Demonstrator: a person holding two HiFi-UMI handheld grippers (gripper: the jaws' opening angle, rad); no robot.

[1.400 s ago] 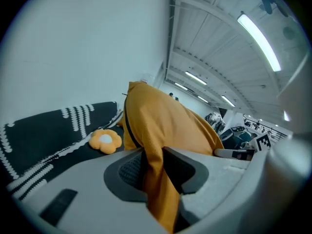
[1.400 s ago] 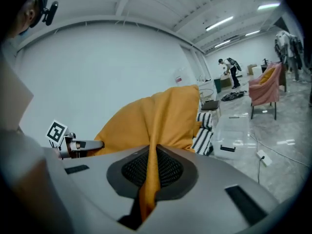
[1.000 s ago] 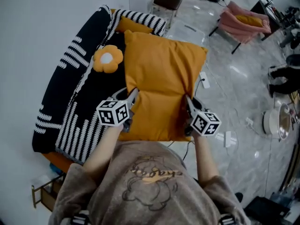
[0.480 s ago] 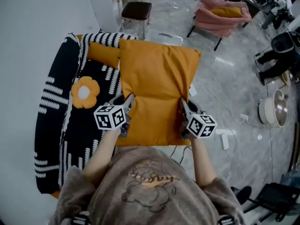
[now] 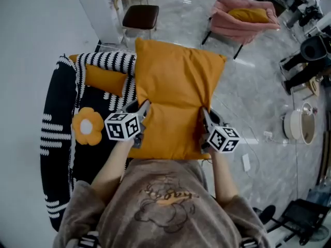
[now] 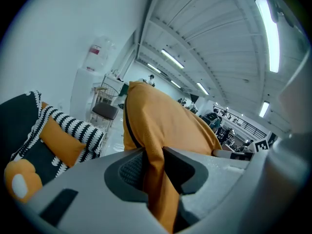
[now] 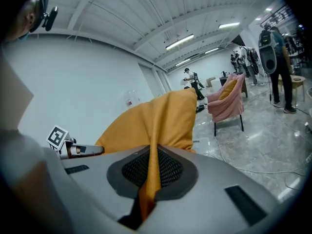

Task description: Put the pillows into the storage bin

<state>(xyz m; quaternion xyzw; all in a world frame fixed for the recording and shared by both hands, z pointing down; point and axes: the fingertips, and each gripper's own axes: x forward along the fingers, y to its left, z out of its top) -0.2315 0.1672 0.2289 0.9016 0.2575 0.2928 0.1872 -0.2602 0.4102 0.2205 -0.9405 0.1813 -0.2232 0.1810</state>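
A large orange pillow (image 5: 173, 97) hangs in the air in front of the person, held flat between both grippers. My left gripper (image 5: 140, 109) is shut on the pillow's left edge; in the left gripper view the orange fabric (image 6: 155, 167) is pinched between the pads. My right gripper (image 5: 206, 115) is shut on the right edge, with fabric (image 7: 151, 174) squeezed between its pads. A smaller orange cushion (image 5: 103, 78) and a flower-shaped pillow (image 5: 86, 127) lie on the black-and-white striped sofa (image 5: 59, 138) at the left. No storage bin is in view.
A brown stool (image 5: 139, 15) and a white appliance (image 5: 99, 12) stand by the wall beyond the sofa. A pink chair (image 5: 243, 22) with an orange cushion stands on the grey marble floor at the upper right. Cables and a power strip (image 5: 246, 162) lie on the floor at the right.
The person has carried the orange pillow along the sofa; the sofa and flower pillow have slid left and down in view, and the stool and pink chair have come closer. Both grips are unchanged.
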